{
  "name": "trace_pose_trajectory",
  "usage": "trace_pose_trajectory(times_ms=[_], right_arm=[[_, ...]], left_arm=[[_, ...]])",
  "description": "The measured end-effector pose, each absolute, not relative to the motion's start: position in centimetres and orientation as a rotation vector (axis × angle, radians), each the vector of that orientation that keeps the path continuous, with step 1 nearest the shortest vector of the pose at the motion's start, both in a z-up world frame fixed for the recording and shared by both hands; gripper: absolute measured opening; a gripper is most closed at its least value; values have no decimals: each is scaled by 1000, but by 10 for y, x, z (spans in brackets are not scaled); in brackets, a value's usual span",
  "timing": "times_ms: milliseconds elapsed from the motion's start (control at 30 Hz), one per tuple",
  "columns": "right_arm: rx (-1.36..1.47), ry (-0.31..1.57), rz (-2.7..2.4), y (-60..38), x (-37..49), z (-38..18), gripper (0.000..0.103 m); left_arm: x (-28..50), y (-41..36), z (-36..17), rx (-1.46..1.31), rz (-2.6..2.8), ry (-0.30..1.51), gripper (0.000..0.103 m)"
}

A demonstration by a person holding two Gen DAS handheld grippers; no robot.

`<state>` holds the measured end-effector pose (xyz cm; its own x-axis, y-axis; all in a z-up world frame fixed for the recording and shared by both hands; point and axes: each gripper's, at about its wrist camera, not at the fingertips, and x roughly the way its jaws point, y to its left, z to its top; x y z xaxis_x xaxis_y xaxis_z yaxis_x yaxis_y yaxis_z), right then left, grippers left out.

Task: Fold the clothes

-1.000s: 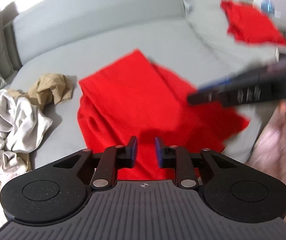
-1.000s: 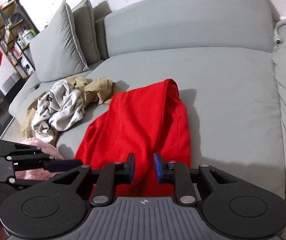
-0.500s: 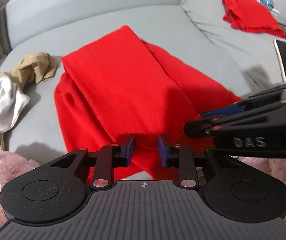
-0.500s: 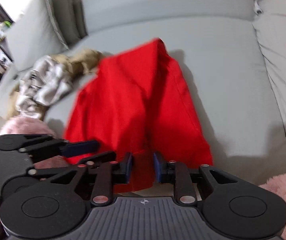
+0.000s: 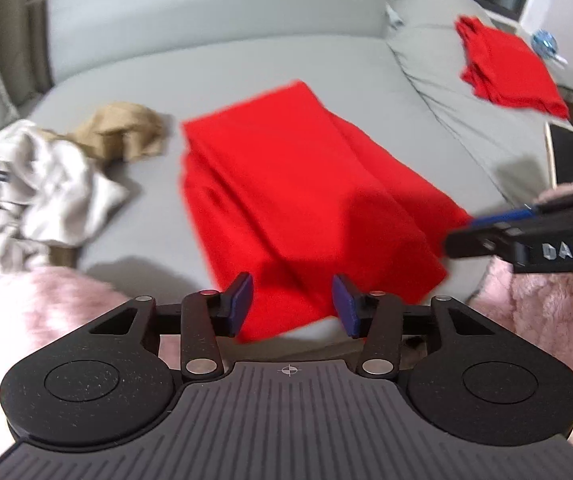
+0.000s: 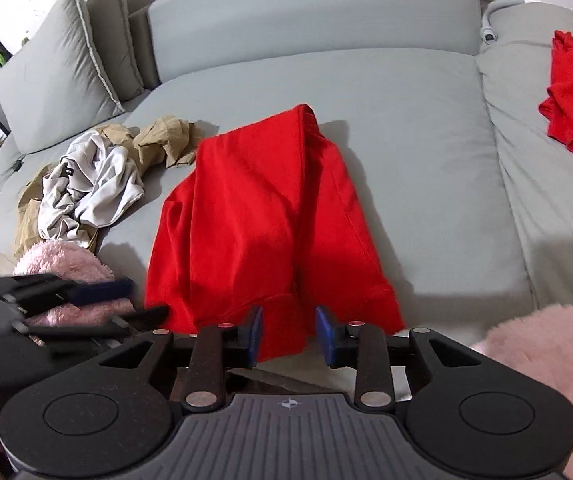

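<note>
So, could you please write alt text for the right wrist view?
A partly folded bright red garment lies on a grey fabric sofa, its near edge between the open right gripper fingers. A crumpled pile of white and tan clothes lies left; the left gripper enters lower left.

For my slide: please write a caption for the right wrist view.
Open right gripper at the near edge of a red garment on a grey sofa.
</note>
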<state>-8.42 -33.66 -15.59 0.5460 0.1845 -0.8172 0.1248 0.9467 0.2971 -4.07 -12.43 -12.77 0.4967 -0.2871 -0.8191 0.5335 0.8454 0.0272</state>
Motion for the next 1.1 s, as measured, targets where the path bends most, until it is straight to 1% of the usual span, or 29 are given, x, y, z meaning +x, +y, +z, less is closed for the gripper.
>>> trace_pose_trajectory(times_ms=[133,233,333,433,733,1100], right_arm=[[335,1008,31,-339,-79,-151,35],[331,1015,28,-340,-74,-148,37],[328,1022,24,-342,-70,-144,42],[328,1029,20,-343,-66,-143,45],[370,1038,6,-339,-59,-155,44],[360,1072,31,-329,-50,-157,45]], left_arm=[[-21,-102,-124,225,-440,962,54],[-5,-90,-135,147,-396,1023,54],[2,-88,-146,127,-376,1062,54],[4,-87,-149,108,-369,1070,58],[5,-92,-154,165,-380,1097,59],[7,-90,-156,151,-378,1102,60]])
